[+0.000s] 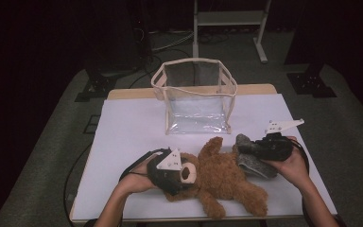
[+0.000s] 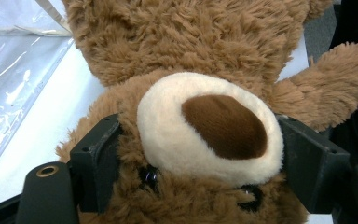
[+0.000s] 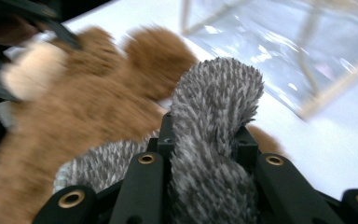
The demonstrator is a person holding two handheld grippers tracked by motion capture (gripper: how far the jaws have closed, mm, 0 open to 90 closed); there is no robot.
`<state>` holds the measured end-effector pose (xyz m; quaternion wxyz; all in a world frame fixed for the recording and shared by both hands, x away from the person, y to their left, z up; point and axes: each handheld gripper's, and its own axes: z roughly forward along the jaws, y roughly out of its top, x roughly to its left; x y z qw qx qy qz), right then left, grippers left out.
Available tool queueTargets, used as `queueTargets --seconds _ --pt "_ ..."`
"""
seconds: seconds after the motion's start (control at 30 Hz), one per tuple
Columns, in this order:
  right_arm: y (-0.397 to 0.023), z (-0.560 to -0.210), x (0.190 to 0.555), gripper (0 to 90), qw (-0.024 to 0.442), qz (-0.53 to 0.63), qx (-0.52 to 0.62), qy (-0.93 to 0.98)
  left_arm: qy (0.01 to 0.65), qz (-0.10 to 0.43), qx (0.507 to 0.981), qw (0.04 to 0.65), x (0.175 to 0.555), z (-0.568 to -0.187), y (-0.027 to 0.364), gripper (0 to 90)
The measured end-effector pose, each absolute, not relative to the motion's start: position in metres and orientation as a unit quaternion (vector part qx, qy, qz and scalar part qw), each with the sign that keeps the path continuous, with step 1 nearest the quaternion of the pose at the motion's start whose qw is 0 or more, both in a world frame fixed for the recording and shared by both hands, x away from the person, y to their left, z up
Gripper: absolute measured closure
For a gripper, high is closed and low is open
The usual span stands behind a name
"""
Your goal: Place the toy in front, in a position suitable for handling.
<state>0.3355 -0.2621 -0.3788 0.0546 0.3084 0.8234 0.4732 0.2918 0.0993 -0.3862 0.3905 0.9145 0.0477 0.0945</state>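
White table (image 1: 132, 127); one teddy bear (image 1: 222, 177)

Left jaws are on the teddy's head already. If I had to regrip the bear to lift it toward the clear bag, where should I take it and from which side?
Judging by its pose, take the teddy bear across the torso from above: it lies flat on its back, limbs splayed. The left gripper clamps only the head.

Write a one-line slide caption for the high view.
Left gripper clamps a brown teddy bear's head while the right gripper pinches a grey plush toy before a clear bag.
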Motion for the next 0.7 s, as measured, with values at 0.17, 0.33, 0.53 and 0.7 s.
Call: queueTargets --seconds 0.17,0.33,0.53,0.7 --pt "-0.232 -0.36 0.329 71.2 0.055 0.479 0.255 0.838 0.047 0.096 0.915 0.388 0.29 -0.386 0.098 22.1" --pt "-0.201 -0.353 0.335 71.2 0.042 0.467 0.219 0.856 0.043 0.099 0.917 0.384 0.29 -0.385 0.098 22.1" --pt "-0.185 -0.356 0.35 71.2 0.03 0.438 0.208 0.874 0.04 0.099 0.918 0.381 0.288 -0.385 0.098 22.1" --pt "-0.196 -0.369 0.361 71.2 0.019 0.429 0.235 0.872 0.038 0.099 0.918 0.381 0.287 -0.385 0.098 22.1"
